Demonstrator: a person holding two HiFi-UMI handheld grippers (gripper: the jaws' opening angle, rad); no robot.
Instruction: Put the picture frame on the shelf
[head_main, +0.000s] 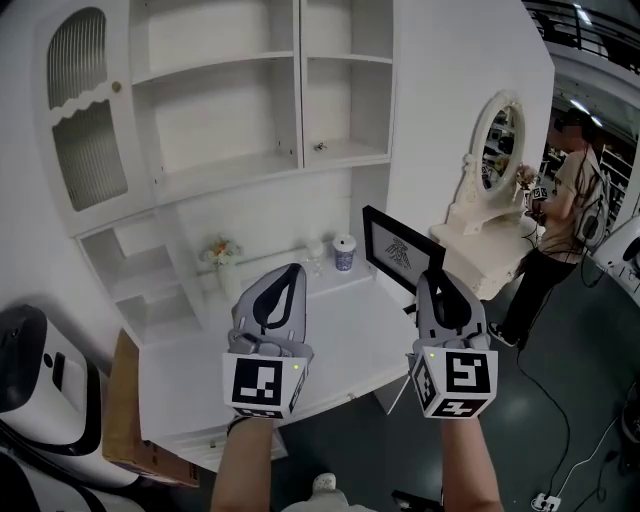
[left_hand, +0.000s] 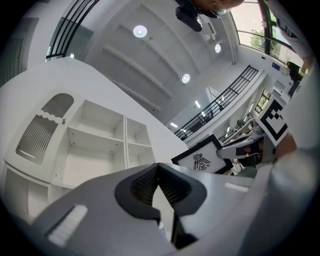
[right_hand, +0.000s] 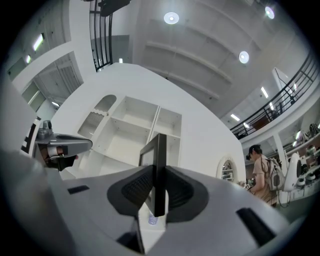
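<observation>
Task about midway, by my guess: picture frame (head_main: 398, 250) held in air over right end of desk (head_main: 340, 345), not yet on shelf (head_main: 250, 165).
- Right gripper (head_main: 436, 278): jaws narrow, clamped on frame's thin edge, frame upright.
- Shelf at 11 o'clock from frame; cup (head_main: 344, 252) at 9 o'clock.
- Left gripper (head_main: 290, 272): jaws together, nothing between.
- Frame: flat, slim, black rim, white print, dark emblem.
- Shelf: white, boxy, matte.
- Pads (right_hand: 137, 187): ribbed, black.

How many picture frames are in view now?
1. The picture frame is clamped by its edge in the right gripper, above the right end of the white desk. The shelves hold none that I can see; others could be hidden.
</observation>
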